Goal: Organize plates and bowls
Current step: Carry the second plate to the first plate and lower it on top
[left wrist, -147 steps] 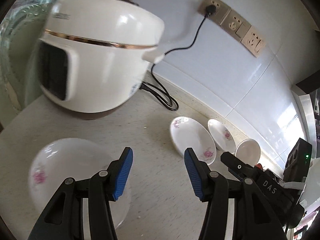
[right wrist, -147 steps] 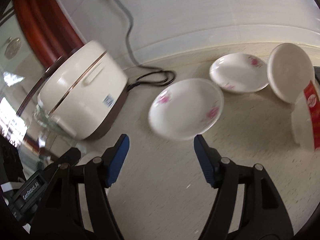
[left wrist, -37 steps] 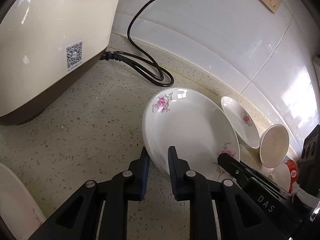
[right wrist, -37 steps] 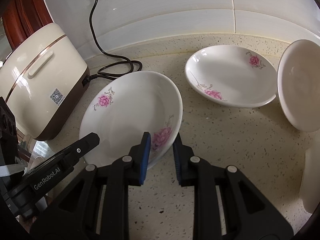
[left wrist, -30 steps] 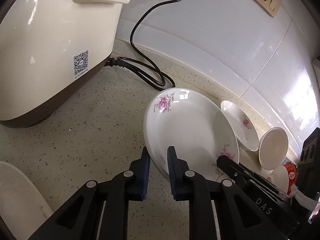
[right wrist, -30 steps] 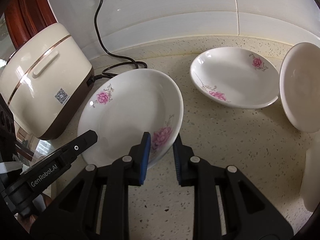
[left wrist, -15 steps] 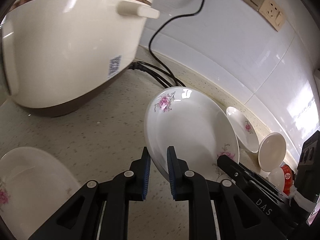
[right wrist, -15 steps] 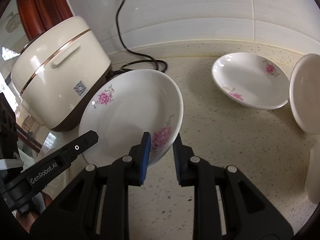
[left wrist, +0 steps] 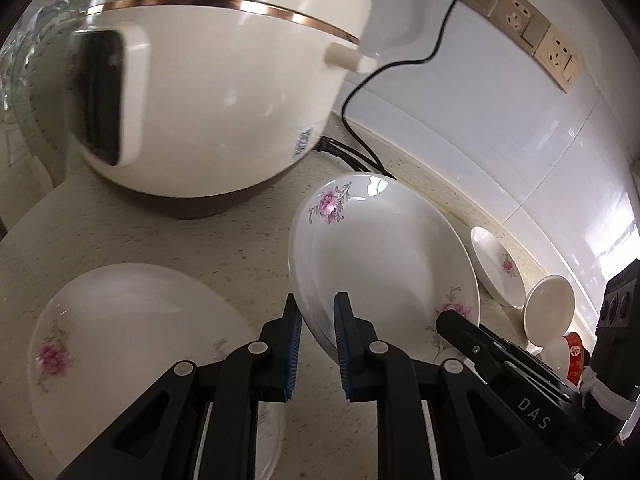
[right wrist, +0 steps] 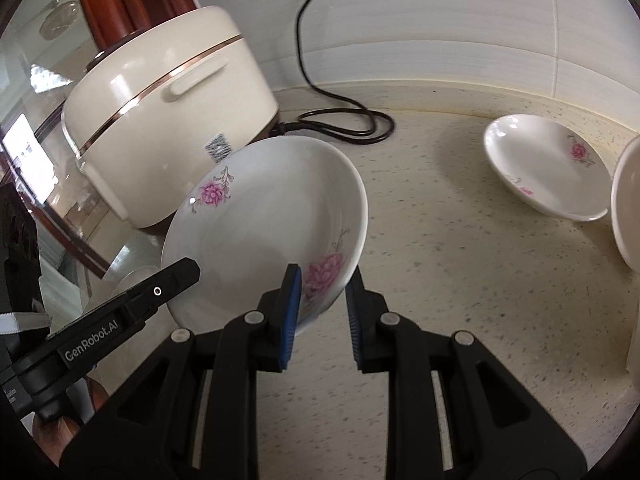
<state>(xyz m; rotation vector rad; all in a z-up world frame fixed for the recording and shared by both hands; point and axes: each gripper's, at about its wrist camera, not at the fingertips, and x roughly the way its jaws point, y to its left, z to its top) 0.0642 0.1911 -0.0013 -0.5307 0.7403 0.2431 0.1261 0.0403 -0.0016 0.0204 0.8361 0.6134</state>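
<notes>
Left gripper (left wrist: 316,330) and right gripper (right wrist: 322,306) each clamp opposite rims of one floral plate (left wrist: 380,256), held tilted above the desk (right wrist: 460,280).

left gripper (left wrist: 316,322) clamped, right gripper (right wrist: 322,292) clamped

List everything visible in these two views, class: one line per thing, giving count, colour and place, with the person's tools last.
Held plate: one, white with pink flowers, gripped at opposite rims.
Plate: one, white floral, on counter before cooker.
Small plate: one, white floral, near wall.
Rice cooker: one, cream, gold band.
Cord: one, black, coiled beside cooker.
Sockets: tan, on wall.
Left tool: black, blue pads, shut on plate.
Right tool: same.
</notes>
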